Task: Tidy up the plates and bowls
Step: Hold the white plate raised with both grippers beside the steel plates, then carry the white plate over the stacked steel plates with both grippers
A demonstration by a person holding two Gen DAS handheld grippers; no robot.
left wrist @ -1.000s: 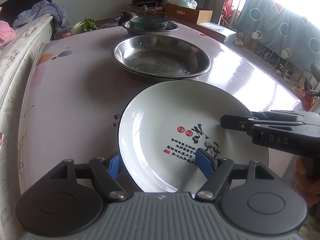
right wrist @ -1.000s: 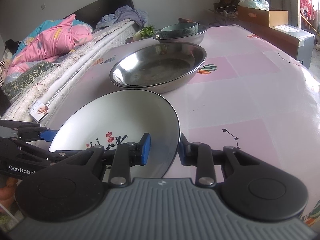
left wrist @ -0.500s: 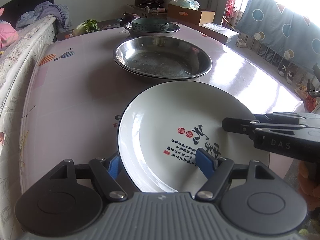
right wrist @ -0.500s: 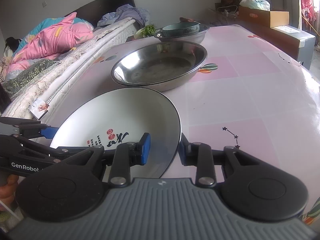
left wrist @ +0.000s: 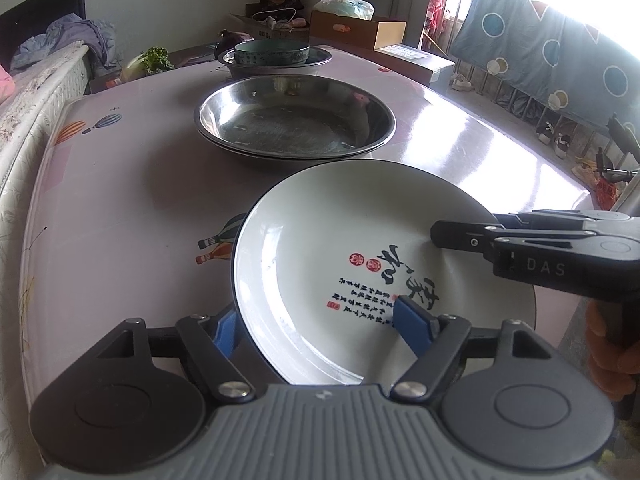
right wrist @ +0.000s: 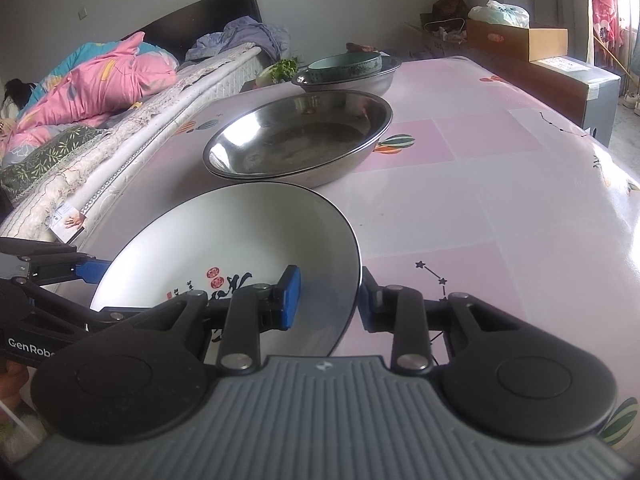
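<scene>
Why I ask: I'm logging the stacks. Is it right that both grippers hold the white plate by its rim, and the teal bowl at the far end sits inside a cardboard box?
Not quite. Both grippers, left gripper and right gripper, do hold the white plate by its rim, but the teal bowl sits inside a steel basin, not a cardboard box; the right wrist view shows this.

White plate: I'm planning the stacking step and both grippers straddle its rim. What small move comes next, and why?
Probably carry the white plate forward toward the steel basins. The left gripper and right gripper each have the rim between their pads, and the basins lie just ahead.
</scene>
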